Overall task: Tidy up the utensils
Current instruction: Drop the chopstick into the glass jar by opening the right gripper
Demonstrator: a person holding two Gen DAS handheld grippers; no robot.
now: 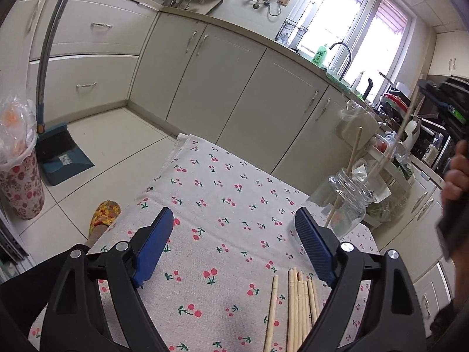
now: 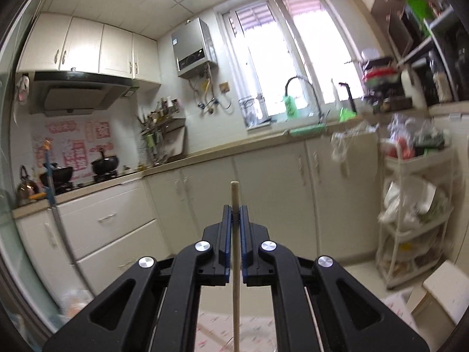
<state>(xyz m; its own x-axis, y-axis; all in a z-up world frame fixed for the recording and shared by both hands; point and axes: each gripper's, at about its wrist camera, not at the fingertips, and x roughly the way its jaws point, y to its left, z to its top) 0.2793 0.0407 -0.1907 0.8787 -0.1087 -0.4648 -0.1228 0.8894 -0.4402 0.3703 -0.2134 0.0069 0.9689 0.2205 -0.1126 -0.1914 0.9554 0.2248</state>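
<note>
The left claw [image 1: 233,228] is hanging wide open over bare cloth on the surface [image 1: 205,205], loose chopsticks [image 1: 296,308] lying near its edge beside the jar [image 1: 348,202]; the right claw [image 2: 235,214] is pinching one chopstick [image 2: 234,193] upright

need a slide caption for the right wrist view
Right gripper shut on a single upright chopstick, lifted in front of the kitchen cabinets.

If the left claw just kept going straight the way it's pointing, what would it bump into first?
Probably the cherry-print tablecloth: the left claw stands open and tilts down toward bare cloth. The glass jar and loose chopsticks lie off to its right, though depth is uncertain.
</note>
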